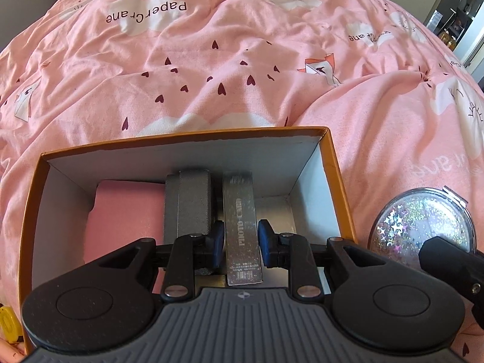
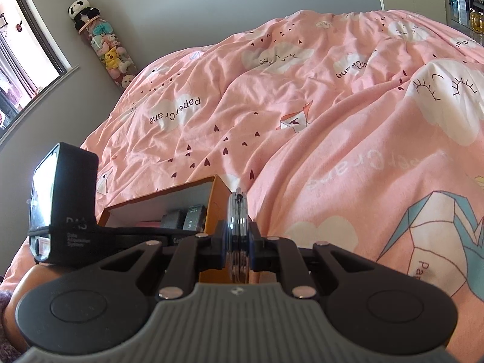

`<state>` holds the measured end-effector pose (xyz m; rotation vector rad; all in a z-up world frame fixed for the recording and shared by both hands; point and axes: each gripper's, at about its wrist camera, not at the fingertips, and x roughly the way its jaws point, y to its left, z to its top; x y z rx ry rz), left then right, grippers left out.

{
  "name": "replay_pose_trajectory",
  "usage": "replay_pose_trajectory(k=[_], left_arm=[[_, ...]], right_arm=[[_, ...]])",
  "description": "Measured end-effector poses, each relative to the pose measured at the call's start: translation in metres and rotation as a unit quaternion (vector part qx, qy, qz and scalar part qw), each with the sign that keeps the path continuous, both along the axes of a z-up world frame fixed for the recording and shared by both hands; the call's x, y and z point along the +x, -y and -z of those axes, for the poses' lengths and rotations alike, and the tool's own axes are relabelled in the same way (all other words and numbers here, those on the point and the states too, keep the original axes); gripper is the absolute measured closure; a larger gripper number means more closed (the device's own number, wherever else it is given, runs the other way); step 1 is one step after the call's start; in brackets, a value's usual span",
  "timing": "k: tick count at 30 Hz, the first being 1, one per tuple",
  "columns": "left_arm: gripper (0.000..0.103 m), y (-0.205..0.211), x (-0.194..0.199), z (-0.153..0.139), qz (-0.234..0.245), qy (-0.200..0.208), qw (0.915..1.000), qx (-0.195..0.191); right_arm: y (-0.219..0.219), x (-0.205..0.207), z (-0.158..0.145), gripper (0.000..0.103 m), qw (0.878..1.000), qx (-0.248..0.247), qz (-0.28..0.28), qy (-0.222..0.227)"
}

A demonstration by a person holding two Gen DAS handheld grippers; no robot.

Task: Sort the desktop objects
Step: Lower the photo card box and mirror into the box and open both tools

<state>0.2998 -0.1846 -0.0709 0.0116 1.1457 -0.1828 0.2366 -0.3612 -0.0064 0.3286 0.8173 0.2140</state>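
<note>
Left gripper sits low inside the orange cardboard box, its blue pads squeezed onto both long sides of a silver glittery card box. That box's long axis runs straight away from the camera toward the far wall, and "PHOTO-CARD" is printed lengthwise along it. Beside it lie a grey foam block and a pink pad.

Right gripper pinches a round glitter compact mirror edge-on, standing upright just outside the box's right wall. It's all sitting on a pink duvet printed "PaperCrane".
</note>
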Motion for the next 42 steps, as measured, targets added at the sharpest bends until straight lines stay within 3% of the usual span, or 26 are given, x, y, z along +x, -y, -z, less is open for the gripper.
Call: replay_pose_trajectory(k=[6,11,15,19,24,28,38,42], left_arm=[[0.076,-0.009,0.001,-0.019,0.013,0.012,0.9992,-0.035],[0.076,-0.037,-0.010,-0.055,0.025,0.044,0.9953,-0.083],[0.076,-0.063,-0.017,-0.075,0.014,0.073,0.9943,-0.076],[0.076,-0.091,-0.028,-0.084,-0.002,0.094,0.9935,-0.064],[0.076,-0.129,-0.043,-0.082,-0.025,0.107,0.9930,-0.044],[0.076,-0.156,-0.044,-0.072,-0.044,0.095,0.9928,-0.059],[0.076,-0.194,-0.045,-0.054,-0.057,0.073,0.9915,-0.092],[0.076,-0.202,-0.045,-0.051,-0.060,0.071,0.9902,-0.104]], right_arm=[[-0.002,-0.003,-0.006,0.089,1.000,-0.004,-0.001,0.006],[-0.011,-0.010,-0.026,0.089,0.999,-0.001,-0.010,0.032],[-0.034,-0.008,-0.033,0.089,0.998,-0.007,-0.040,0.040],[-0.063,0.002,-0.022,0.089,0.997,-0.049,-0.058,0.021],[-0.092,0.014,-0.005,0.089,0.992,-0.109,-0.065,-0.001],[-0.111,0.025,0.005,0.089,0.987,-0.152,-0.052,-0.017],[-0.132,0.043,0.013,0.089,0.988,-0.144,-0.023,-0.046],[-0.142,0.045,0.014,0.089,0.975,-0.217,-0.004,-0.034]])
